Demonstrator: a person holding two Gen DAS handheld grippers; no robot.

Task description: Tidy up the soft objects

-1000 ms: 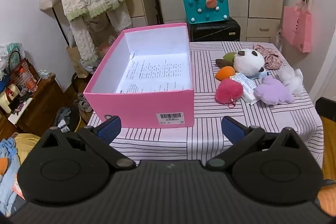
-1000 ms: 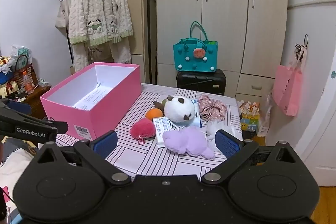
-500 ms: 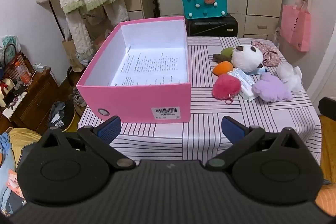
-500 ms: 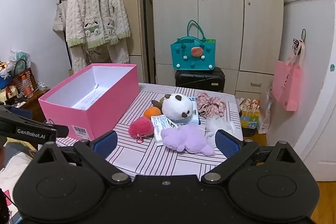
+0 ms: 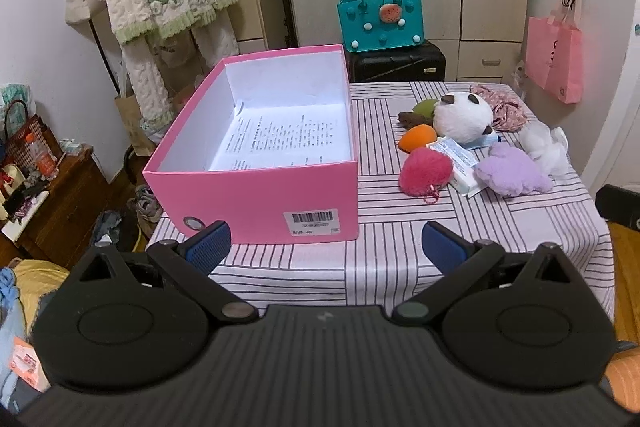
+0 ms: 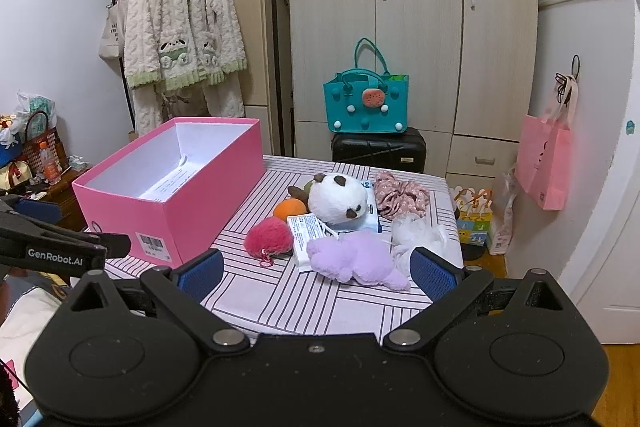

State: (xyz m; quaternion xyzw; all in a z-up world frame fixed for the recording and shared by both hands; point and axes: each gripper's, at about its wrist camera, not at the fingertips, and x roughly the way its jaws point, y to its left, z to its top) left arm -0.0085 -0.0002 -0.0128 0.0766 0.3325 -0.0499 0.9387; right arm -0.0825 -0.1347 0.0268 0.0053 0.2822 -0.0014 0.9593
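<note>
An open pink box [image 5: 256, 203] [image 6: 200, 211] stands on the left of the striped table, with only a printed sheet inside. To its right lie soft things: a red pompom [image 5: 426, 171] [image 6: 269, 239], an orange ball [image 5: 418, 137], a white panda plush [image 5: 462, 117] [image 6: 336, 197], a purple plush [image 5: 512, 174] [image 6: 356, 261], a white fluffy piece [image 5: 546, 147] and a floral scrunchie [image 6: 400, 193]. My left gripper [image 5: 326, 247] is open and empty, short of the box. My right gripper [image 6: 316, 269] is open and empty, short of the purple plush.
A tissue pack [image 5: 456, 159] lies among the soft things. Behind the table [image 5: 460, 227] stand a black suitcase [image 6: 378, 149] with a teal bag [image 6: 366, 105] on it and a wardrobe. A pink bag [image 6: 544, 163] hangs at right. Clutter and a clothes rack are at left.
Both grippers have pulled back and risen a little, so the table and box show lower and farther off. Nothing on the table has moved.
</note>
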